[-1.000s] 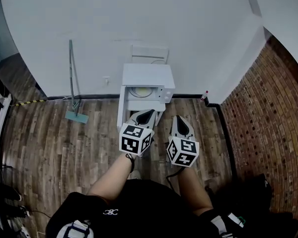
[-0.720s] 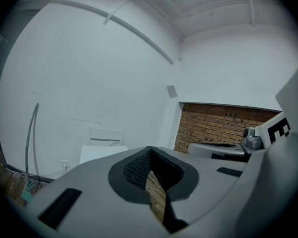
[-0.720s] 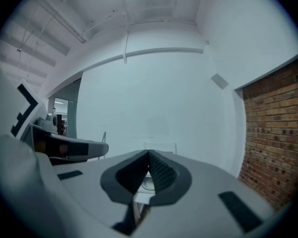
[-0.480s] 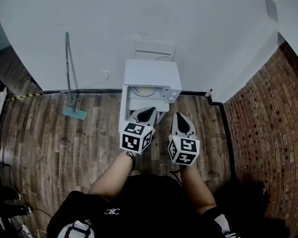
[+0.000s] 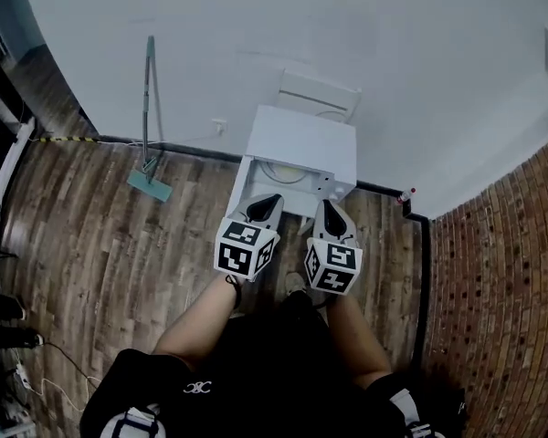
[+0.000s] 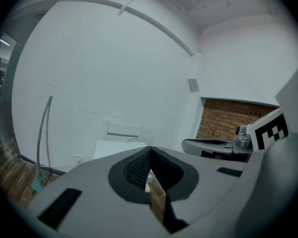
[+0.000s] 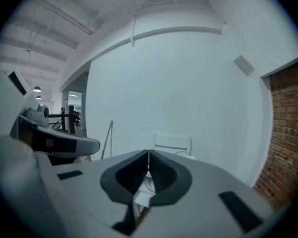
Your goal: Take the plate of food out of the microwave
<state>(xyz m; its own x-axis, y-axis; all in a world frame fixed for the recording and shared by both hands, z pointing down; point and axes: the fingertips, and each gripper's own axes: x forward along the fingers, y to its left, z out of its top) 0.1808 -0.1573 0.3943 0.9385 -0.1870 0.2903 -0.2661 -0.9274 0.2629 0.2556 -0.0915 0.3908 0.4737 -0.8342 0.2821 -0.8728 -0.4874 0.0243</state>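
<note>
Two tools, the left hand-held gripper (image 5: 266,199) and right hand-held gripper (image 5: 333,210), both shut and empty, hovered near the open microwave (image 5: 303,135) with the plate (image 5: 281,172) inside; next, jaws should probably open wide and grip its rim level.

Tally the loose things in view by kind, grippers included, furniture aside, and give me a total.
Grippers: 2 (left gripper, right gripper)
Microwave: 1
Plate: 1
Mop: 1
Bottle: 1
Total: 6
</note>
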